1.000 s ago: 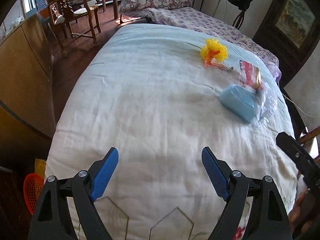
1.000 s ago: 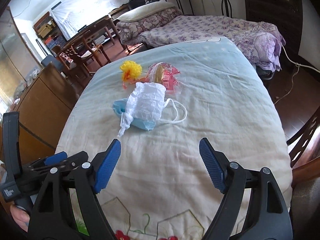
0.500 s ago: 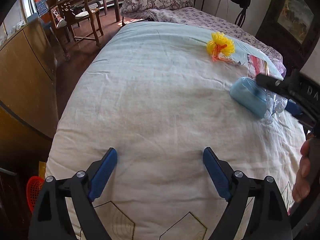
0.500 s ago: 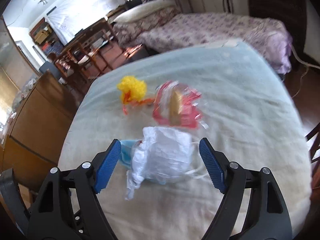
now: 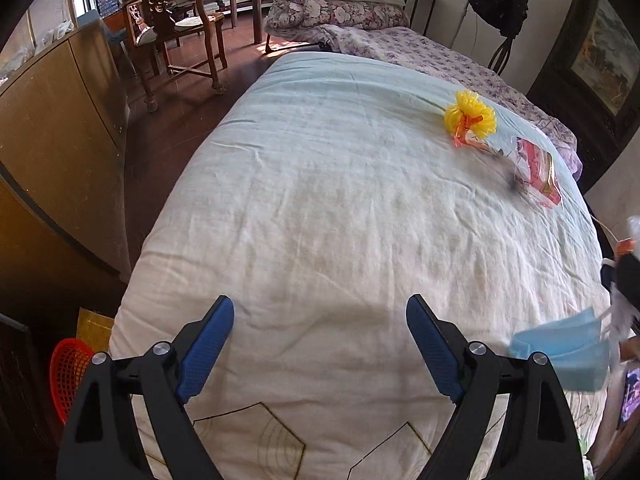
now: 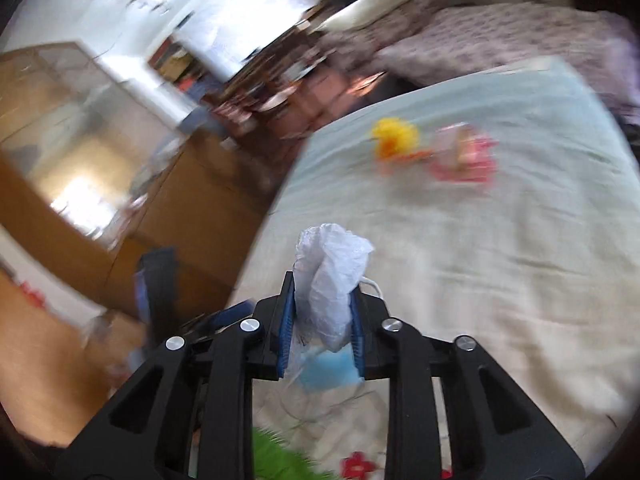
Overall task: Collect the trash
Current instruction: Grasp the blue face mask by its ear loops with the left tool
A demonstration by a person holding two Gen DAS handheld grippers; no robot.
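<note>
Right gripper (image 6: 322, 320): jaws closing, pads pressed on a crumpled white plastic bag (image 6: 330, 280); a blue face mask (image 5: 568, 356) is seen hanging beneath it, at 4 o'clock in the left wrist view. Left gripper (image 5: 320, 344): jaws held wide, nothing between them, above the pale bedspread (image 5: 340, 200). Yellow pompom (image 5: 470, 114) and red-and-clear wrapper (image 5: 536, 170) are noted lying on the bedspread at 1–2 o'clock. Red basket (image 5: 66, 372) is noted on the floor at 8 o'clock.
</note>
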